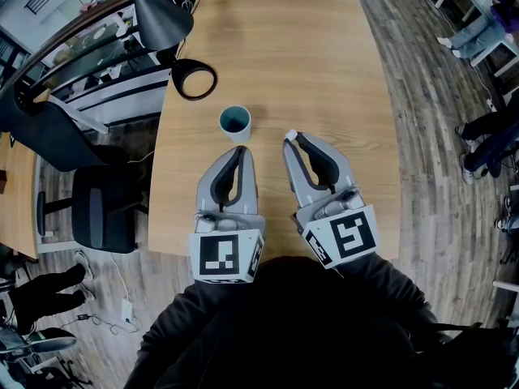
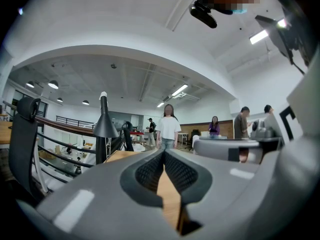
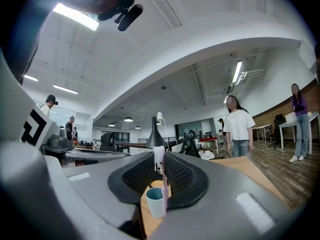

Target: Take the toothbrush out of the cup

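A light blue cup (image 1: pixel 235 122) stands empty on the wooden table (image 1: pixel 324 71), just beyond both grippers. My right gripper (image 1: pixel 290 141) is shut on the toothbrush (image 1: pixel 290 134), whose white head shows at the fingertips. In the right gripper view the toothbrush (image 3: pixel 163 184) stands upright between the pads, pink handle down and bristles up, with the cup (image 3: pixel 155 202) behind it and a little to the left. It is outside the cup. My left gripper (image 1: pixel 242 151) lies beside the right one, close behind the cup. Its jaws meet at the tips with nothing in them (image 2: pixel 163 152).
A black desk lamp with a round base (image 1: pixel 195 79) stands at the table's left edge beyond the cup. An office chair (image 1: pixel 101 209) sits off the left side. Several people stand in the room past the far end.
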{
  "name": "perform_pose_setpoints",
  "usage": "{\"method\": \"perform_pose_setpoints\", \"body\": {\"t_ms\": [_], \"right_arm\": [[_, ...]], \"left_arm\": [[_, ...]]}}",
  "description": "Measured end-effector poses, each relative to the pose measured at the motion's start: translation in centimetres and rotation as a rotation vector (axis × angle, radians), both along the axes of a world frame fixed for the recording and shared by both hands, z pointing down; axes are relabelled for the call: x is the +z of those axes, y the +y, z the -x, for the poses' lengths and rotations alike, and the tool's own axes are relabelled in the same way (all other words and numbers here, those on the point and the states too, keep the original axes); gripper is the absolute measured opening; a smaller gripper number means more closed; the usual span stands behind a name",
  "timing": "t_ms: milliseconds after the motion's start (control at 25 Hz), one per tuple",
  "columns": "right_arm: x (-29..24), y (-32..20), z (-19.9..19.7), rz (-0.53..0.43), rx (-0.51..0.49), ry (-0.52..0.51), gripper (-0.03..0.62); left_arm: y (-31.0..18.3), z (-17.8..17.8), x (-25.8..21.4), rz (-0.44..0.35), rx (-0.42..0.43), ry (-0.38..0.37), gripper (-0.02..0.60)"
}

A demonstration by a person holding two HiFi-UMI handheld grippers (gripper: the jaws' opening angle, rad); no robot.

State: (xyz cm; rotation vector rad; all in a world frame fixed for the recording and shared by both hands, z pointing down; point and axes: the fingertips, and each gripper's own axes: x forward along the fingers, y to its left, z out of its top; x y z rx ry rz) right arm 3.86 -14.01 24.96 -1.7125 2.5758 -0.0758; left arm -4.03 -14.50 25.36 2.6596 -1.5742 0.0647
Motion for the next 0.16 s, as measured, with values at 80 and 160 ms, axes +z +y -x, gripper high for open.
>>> {"method": "perform_pose_setpoints", "body": {"t_ms": [80,160], "right_arm": [[-0.06,0.16,-0.05,-0.001,-0.001,0.000,0.063],[-0.13,0.33,-0.08,-0.003,-0.002,-0.001,0.063]], "left_arm": [[0.16,-0.07,-0.03,-0.001,0.001,0.000,0.008],[0.34,-0.12,-0.06,-0.001,0.001,0.000,0.008]]}}
